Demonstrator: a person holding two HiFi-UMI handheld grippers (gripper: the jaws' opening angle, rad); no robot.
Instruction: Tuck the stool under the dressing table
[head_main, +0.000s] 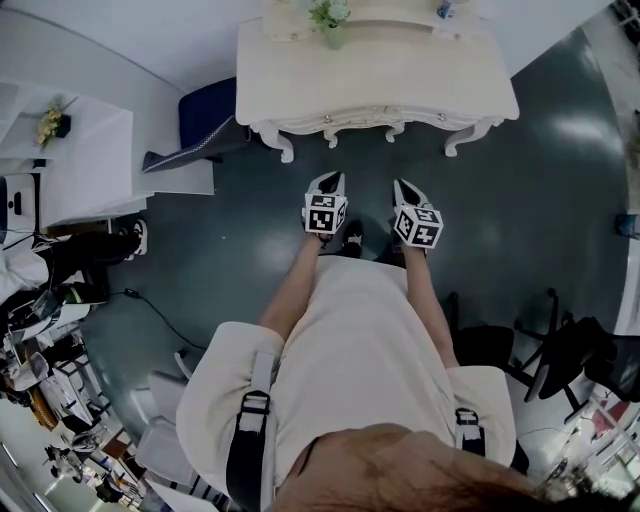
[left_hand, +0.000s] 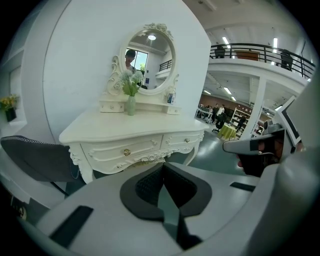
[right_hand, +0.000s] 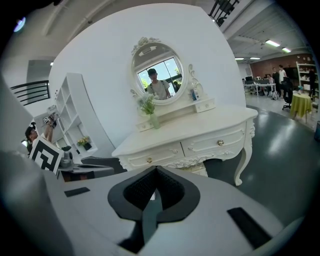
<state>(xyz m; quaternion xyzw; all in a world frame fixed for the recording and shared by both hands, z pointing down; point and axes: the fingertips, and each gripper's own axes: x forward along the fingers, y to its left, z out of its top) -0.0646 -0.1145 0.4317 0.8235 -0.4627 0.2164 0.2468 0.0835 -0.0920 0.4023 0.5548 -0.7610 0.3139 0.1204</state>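
Note:
The cream dressing table (head_main: 370, 85) stands against the wall ahead, and its carved drawers fill both gripper views (left_hand: 130, 147) (right_hand: 200, 145). Below its apron in the right gripper view a pale shape (right_hand: 199, 170) shows; I cannot tell whether it is the stool. No stool shows in the head view. My left gripper (head_main: 330, 180) and right gripper (head_main: 402, 186) hover side by side over the dark floor, a short way in front of the table. Both point at it and both are shut with nothing between the jaws (left_hand: 163, 166) (right_hand: 156, 171).
A dark blue chair (head_main: 205, 115) stands left of the table beside a white shelf unit (head_main: 80, 160). A vase of flowers (left_hand: 130, 102) and an oval mirror (left_hand: 148, 60) sit on the table. A black office chair (head_main: 560, 350) stands at the right. A cable (head_main: 160, 310) runs across the floor.

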